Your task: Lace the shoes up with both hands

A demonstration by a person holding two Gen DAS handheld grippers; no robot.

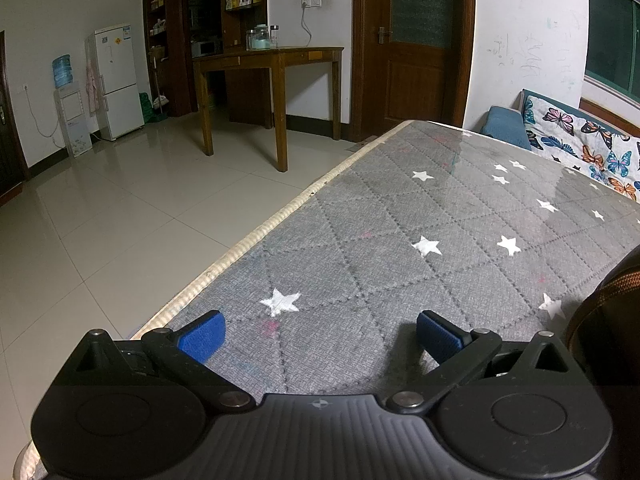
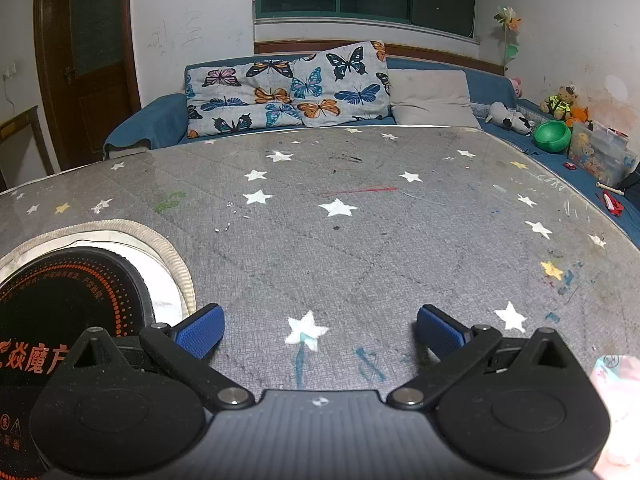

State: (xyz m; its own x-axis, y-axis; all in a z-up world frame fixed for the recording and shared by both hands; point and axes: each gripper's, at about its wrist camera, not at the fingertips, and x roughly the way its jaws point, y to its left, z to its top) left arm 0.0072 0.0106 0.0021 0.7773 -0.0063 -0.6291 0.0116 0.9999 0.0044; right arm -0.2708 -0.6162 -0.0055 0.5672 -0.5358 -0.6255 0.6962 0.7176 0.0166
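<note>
No shoe or lace shows clearly in either view. A dark object with a brown ribbed rim (image 1: 600,320) pokes in at the right edge of the left wrist view, just right of my left gripper; I cannot tell what it is. My left gripper (image 1: 320,328) is open, its blue pads (image 1: 202,336) wide apart and holding nothing, low over the grey star-patterned table cover (image 1: 400,220) near its left edge. My right gripper (image 2: 320,326) is also open and holds nothing, low over the same cover (image 2: 360,240).
A black round induction cooktop (image 2: 60,312) sits in a cutout of the cover, left of the right gripper. Something pink (image 2: 616,400) lies at the lower right. A blue sofa with butterfly cushions (image 2: 288,92) stands behind the table. Tiled floor (image 1: 120,220) lies to the left.
</note>
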